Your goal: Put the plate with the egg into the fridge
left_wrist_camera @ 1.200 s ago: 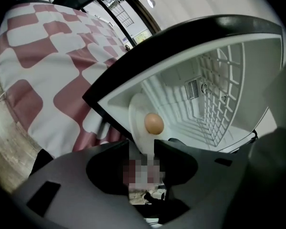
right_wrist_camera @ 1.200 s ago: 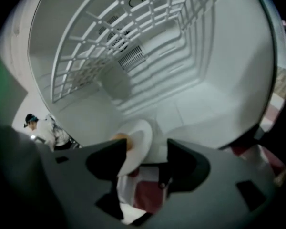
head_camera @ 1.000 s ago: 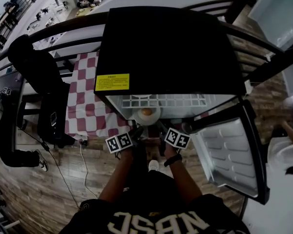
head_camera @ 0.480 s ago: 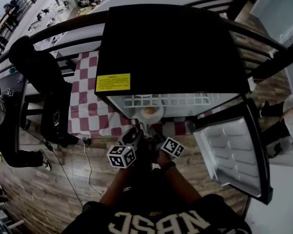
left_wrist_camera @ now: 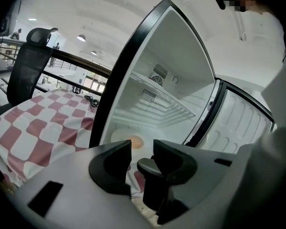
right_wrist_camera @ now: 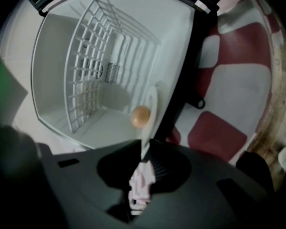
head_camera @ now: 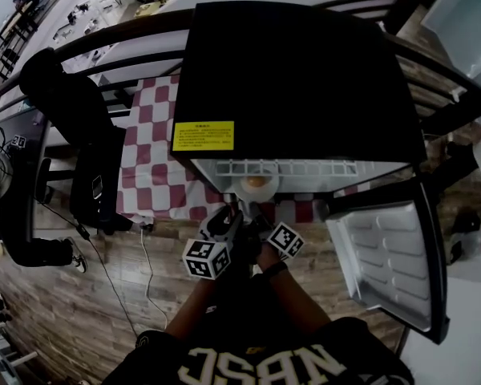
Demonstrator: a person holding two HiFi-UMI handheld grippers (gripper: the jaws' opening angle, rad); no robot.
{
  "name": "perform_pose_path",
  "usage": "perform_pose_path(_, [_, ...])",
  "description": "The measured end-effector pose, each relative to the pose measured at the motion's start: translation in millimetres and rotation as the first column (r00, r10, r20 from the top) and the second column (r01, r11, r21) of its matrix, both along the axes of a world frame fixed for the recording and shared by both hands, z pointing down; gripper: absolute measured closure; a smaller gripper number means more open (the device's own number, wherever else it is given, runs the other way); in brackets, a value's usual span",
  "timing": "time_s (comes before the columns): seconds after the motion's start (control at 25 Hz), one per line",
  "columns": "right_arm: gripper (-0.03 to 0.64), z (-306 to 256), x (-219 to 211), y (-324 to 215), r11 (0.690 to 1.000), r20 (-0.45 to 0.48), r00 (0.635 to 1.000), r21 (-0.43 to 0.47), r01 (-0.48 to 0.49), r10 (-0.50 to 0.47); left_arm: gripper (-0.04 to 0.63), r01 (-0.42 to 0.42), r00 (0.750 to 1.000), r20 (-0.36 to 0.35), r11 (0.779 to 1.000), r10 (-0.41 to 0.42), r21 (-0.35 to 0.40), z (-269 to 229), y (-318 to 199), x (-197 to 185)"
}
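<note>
open black mini fridge (head_camera: 297,79): white round plate (right_wrist_camera: 150,104) + brown egg (right_wrist_camera: 140,116) | right gripper (right_wrist_camera: 144,151) at plate's 6 o'clock, jaws just closed onto rim | left gripper (left_wrist_camera: 142,149) barely apart, empty, rolled since a sec ago

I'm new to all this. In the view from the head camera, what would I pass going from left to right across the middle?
Black office chair → red-and-white checkered cloth → yellow label on the fridge top → egg on its plate → fridge door, swung open.
</note>
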State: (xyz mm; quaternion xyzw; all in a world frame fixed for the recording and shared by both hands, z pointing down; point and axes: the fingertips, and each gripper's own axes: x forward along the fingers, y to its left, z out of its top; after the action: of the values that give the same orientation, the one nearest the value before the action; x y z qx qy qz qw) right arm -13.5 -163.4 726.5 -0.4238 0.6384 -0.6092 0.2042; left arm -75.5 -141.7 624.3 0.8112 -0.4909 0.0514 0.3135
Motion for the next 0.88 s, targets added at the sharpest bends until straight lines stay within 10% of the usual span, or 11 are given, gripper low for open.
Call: perform_pose_path(0.88, [0.572,-6,15,-73,0.995,-0.074,0.993,0.001,-0.097,0.097,0.434,-0.006,1.0,-0.015,0.999,0.006,-0.042,6,8,-7])
